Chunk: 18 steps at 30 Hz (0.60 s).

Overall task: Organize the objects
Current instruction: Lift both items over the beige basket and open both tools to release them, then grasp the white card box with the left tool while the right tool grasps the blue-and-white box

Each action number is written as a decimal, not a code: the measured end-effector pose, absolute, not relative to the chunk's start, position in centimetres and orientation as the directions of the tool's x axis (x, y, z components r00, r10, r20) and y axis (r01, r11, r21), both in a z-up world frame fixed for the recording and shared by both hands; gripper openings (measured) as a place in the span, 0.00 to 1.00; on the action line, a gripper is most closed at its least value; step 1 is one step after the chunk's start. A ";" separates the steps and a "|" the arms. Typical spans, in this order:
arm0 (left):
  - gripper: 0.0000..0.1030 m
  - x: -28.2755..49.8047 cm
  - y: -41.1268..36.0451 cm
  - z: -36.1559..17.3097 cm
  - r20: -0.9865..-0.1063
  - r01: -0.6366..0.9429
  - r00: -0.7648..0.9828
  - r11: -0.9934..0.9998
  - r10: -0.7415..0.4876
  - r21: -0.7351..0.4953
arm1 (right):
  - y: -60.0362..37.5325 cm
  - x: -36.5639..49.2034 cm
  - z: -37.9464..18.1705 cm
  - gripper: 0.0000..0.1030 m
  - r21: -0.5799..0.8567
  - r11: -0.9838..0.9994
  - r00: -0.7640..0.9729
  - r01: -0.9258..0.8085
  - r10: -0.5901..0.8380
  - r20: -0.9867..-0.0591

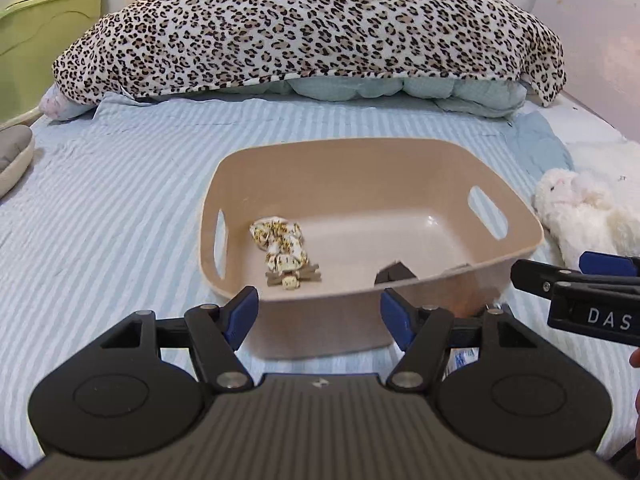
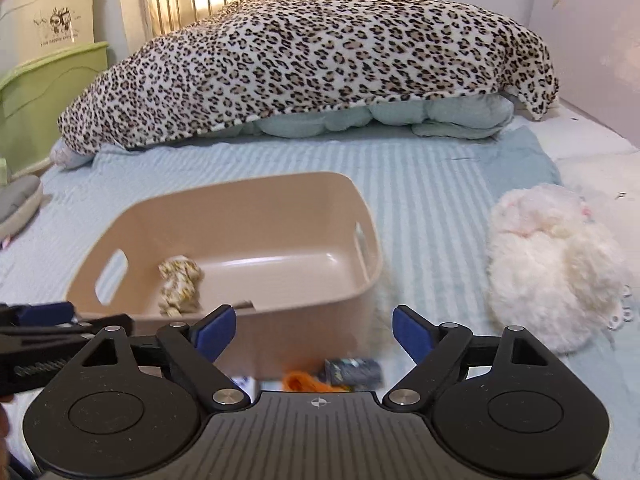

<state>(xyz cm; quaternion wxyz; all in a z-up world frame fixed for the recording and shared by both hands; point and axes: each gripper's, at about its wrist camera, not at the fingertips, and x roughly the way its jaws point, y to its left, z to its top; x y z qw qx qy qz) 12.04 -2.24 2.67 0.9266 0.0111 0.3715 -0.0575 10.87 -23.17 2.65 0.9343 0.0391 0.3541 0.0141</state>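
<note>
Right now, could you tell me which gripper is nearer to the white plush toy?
Right. The right gripper is open just right of the beige basket, with the white plush toy close ahead on its right. The left gripper, also open, faces the basket's near wall, farther left.

bin (image 1: 400, 292) mostly open inside; plush toy (image 2: 552, 272) crowds its right, perhaps touching

Black gripper (image 1: 320, 320), blue-padded jaws, silver screws

Beige bin (image 1: 360, 184) ahead of jaws: smooth plastic, slight gloss inside. Bedsheet (image 1: 120, 208) under it: ribbed striped cloth, matt. Leopard blanket (image 1: 304, 28) fleecy. Plush toy (image 2: 548, 264) right of jaws, fluffy white fur.
</note>
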 end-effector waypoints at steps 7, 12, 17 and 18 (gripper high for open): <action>0.67 10.9 -2.0 1.5 -0.721 0.114 0.689 0.993 -0.077 0.004 | -24.1 9.3 1.1 0.85 0.035 0.999 0.712 0.010 0.018 -0.702; 0.67 11.4 -2.1 -0.6 -0.781 0.115 0.617 0.993 -0.092 -0.025 | -24.7 9.0 0.1 0.85 0.022 0.999 0.678 0.026 -0.001 -0.735; 0.67 11.8 -2.8 -1.9 -0.801 0.123 0.593 0.992 -0.080 -0.009 | -25.1 9.4 -1.2 0.85 0.012 0.999 0.640 0.031 -0.011 -0.768; 0.67 12.0 -2.9 -2.2 -0.806 0.123 0.587 0.992 -0.078 -0.006 | -25.2 9.5 -1.6 0.85 0.008 0.999 0.632 0.032 -0.013 -0.775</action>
